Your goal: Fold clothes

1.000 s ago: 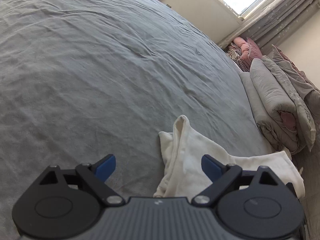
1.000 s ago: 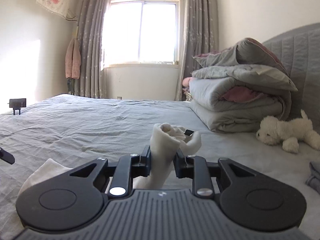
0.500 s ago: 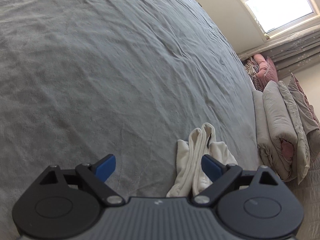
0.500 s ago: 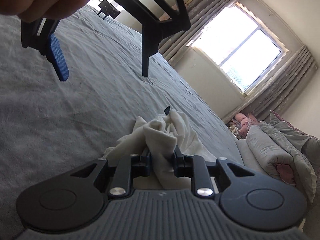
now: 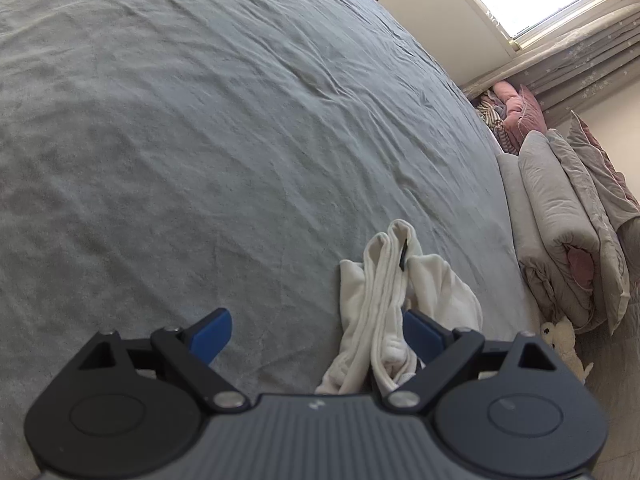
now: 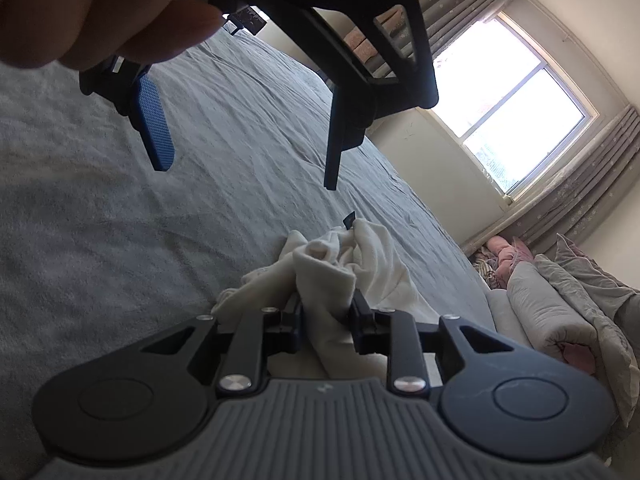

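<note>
While the cream garment (image 6: 340, 276) lay bunched on the grey bedspread (image 5: 200, 140), well short of the folded duvets (image 5: 560, 216) at the headboard end, I had my right gripper (image 6: 326, 314) clamped on a thick gather of it. Those jaws stood narrow and were just starting to part, with the cloth between the pads and pressed by them. My left gripper (image 5: 316, 330) hung over the bedspread beside the garment with its blue pads (image 5: 210, 330) spread wide and nothing in them; one pad sat right at the garment's near edge, though I could not tell whether it touched.

I judged the fabric soft, light and limp. It looked fleecy, so I expected it to slump wherever it was let go and to drag a little on the textured bedspread instead of sliding. A pinch in the middle would only lift a lump. To my eye the better holds were a hem or a corner at each side, so the piece could be drawn flat. A small dark tag (image 5: 403, 258) showed among the folds, likely marking a neck or waist edge.
</note>
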`<state>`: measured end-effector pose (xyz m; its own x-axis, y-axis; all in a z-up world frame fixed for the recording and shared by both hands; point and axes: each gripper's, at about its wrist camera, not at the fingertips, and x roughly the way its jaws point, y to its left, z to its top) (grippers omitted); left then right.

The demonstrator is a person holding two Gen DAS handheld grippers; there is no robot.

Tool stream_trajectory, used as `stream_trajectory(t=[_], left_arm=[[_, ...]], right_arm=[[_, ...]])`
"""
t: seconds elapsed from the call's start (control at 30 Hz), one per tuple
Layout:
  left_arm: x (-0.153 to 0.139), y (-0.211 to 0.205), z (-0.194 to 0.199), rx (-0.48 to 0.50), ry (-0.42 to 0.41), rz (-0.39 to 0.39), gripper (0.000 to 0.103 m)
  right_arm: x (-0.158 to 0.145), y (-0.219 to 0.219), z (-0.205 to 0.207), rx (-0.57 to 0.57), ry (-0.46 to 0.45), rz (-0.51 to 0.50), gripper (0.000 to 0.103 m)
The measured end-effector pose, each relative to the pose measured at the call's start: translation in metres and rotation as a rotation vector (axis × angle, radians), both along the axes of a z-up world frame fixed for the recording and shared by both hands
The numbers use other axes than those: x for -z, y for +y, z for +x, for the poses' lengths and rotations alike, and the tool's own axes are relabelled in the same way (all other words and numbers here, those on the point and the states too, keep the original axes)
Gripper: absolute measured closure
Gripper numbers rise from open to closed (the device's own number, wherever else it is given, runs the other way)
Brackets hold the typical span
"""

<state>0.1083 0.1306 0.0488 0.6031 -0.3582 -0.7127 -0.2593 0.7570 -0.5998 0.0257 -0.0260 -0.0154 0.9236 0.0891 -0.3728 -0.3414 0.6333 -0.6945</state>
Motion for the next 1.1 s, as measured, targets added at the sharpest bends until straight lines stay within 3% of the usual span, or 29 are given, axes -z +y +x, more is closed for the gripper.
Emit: stream_trajectory(t=[0.07,0.23,0.33,0.47,0.5,0.57,0.67,0.73,0.9,1.03,1.1], left_arm=[[-0.001,-0.002,0.0,0.009,-0.007,0.009,0.01],[-0.001,-0.004,-0.001,0.015,-0.013,0.024,0.01],[-0.003,-0.006,-0.003,0.021,-0.023,0.041,0.01],[-0.012,-0.019,-0.007,0.054,-0.1,0.054,0.01],[-0.015,-0.023,-0.009,0.067,-0.124,0.06,0.01],[-0.021,-0.032,-0.012,0.098,-0.178,0.075,0.01],[-0.027,-0.045,-0.016,0.151,-0.25,0.084,0.01],[-0.031,-0.052,-0.019,0.167,-0.295,0.089,0.016],[-0.036,-0.072,-0.026,0.243,-0.403,0.111,0.035],[-0.019,-0.086,-0.018,0.281,-0.345,0.159,0.052],[-0.01,-0.094,-0.016,0.288,-0.313,0.215,0.054]], right_arm=[[-0.005,-0.002,-0.005,-0.02,0.003,0.014,0.065],[-0.04,-0.024,-0.017,-0.072,0.065,0.242,0.046],[-0.062,-0.045,-0.018,-0.061,0.081,0.391,0.046],[-0.089,-0.083,0.001,-0.004,0.129,0.65,0.048],[-0.092,-0.086,0.009,0.009,0.143,0.672,0.053],[-0.095,-0.088,0.025,0.032,0.171,0.695,0.075],[-0.086,-0.085,0.049,0.071,0.273,0.691,0.084],[-0.066,-0.081,0.051,0.122,0.351,0.678,0.085],[-0.045,-0.089,0.037,0.15,0.363,0.759,0.085],[-0.041,-0.087,0.034,0.152,0.349,0.738,0.085],[-0.036,-0.086,0.027,0.152,0.336,0.736,0.085]])
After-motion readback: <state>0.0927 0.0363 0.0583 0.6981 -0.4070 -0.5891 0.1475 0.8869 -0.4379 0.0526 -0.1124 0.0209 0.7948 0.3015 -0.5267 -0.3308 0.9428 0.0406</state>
